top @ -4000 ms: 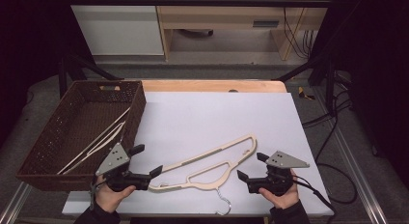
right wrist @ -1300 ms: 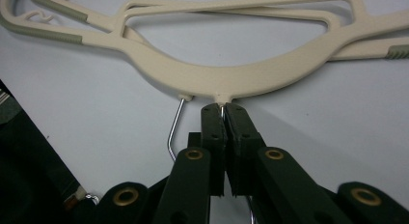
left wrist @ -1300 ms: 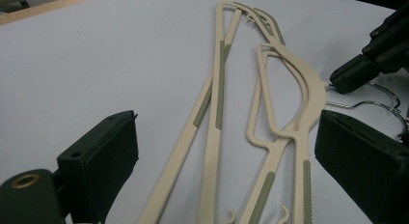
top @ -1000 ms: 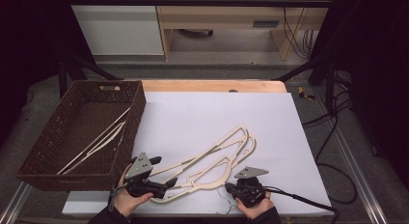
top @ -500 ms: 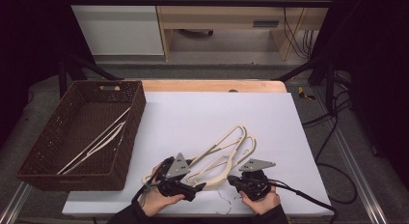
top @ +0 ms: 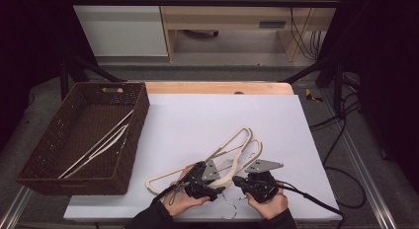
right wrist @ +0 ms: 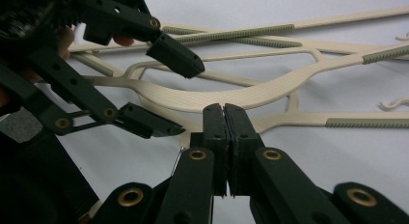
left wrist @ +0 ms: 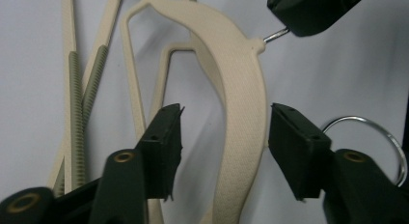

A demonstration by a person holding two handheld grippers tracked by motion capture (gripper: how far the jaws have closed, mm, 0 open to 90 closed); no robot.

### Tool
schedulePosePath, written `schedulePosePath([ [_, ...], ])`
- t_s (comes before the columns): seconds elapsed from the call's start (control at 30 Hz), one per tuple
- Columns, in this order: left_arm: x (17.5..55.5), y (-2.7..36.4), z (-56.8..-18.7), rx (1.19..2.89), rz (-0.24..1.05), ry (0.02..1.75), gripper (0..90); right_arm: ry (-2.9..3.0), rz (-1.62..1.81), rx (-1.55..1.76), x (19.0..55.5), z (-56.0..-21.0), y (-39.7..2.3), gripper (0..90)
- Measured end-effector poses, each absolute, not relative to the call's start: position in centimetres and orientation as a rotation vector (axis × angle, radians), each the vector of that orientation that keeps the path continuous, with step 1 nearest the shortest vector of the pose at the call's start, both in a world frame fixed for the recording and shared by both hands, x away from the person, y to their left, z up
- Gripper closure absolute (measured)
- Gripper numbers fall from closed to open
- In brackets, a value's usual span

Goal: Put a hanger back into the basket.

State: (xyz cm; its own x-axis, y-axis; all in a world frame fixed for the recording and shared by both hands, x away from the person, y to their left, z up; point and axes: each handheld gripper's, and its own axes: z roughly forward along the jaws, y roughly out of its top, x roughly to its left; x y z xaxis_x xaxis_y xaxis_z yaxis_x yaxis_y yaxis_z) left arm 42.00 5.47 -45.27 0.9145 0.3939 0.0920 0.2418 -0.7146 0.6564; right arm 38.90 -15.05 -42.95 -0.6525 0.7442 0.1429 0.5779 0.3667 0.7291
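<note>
Shifted rightward, the half-closing left tool (left wrist: pixel 224 151) straddles one of two hangers (left wrist: pixel 241 89); right tool (right wrist: pixel 224 137) clenches its hook.

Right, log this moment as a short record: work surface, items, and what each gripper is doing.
surface: white table
items: cream hangers overlapping near the front edge; brown basket at left with more hangers inside
left gripper: jaws have just been closing, astride the broad curved neck of a hanger, pads not yet touching it
right gripper: jaws shut on the metal hook where it joins the hanger neck
hands: left hand and right hand at the table's front edge
</note>
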Motion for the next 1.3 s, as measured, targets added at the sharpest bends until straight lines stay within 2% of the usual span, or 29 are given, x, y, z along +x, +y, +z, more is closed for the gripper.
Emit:
schedulePosePath([
  [0.13, 41.9, 5.4, -45.3, 2.403, 0.295, 0.446, 61.9, 2.410, 1.164, 1.199, 38.9, -42.9, -15.0, 89.3],
  [0.17, 41.8, 5.4, -45.3, 2.396, 0.291, 0.451, 61.9, 2.410, 1.164, 1.199, 38.9, -42.9, -15.0, 89.3],
  [0.2, 41.9, 5.4, -45.3, 2.407, 0.281, 0.443, 68.2, 2.410, 1.166, 1.191, 38.9, -42.9, -15.0, 89.3],
  [0.23, 41.7, 5.3, -45.3, 2.414, 0.278, 0.438, 70.7, 2.406, 1.167, 1.196, 38.8, -42.9, -15.0, 89.2],
  [0.5, 41.1, 5.2, -44.7, 2.424, 0.321, 0.406, 73.4, 2.415, 1.205, 1.162, 38.7, -42.5, -15.3, 86.6],
  [0.67, 41.1, 5.9, -44.0, 2.408, 0.317, 0.412, 74.5, 2.276, 1.369, 1.077, 38.0, -40.1, -17.3, 68.8],
  [0.7, 41.1, 5.9, -44.0, 2.408, 0.317, 0.412, 74.6, 2.276, 1.369, 1.077, 38.0, -40.1, -17.3, 68.8],
  [0.73, 41.1, 6.0, -43.8, 2.405, 0.318, 0.412, 74.8, 2.201, 1.403, 1.070, 37.8, -39.4, -18.3, 60.9],
  [0.83, 41.1, 6.4, -43.3, 2.371, 0.313, 0.434, 75.4, 2.140, 1.420, 1.071, 37.8, -39.0, -19.4, 57.2],
  [0.87, 41.2, 6.6, -43.1, 2.363, 0.314, 0.438, 75.9, 2.099, 1.442, 1.101, 37.9, -39.1, -20.4, 51.0],
  [0.93, 41.2, 7.1, -42.6, 2.349, 0.319, 0.447, 76.2, 2.083, 1.441, 1.116, 38.0, -39.2, -20.8, 48.4],
  [1.0, 41.3, 7.6, -42.2, 2.337, 0.336, 0.457, 77.2, 2.024, 1.447, 1.156, 38.4, -39.7, -21.9, 40.4],
  [1.3, 42.0, 10.1, -40.7, 2.259, 0.372, 0.568, 80.0, 1.983, 1.447, 1.228, 39.1, -41.0, -23.0, 29.6],
])
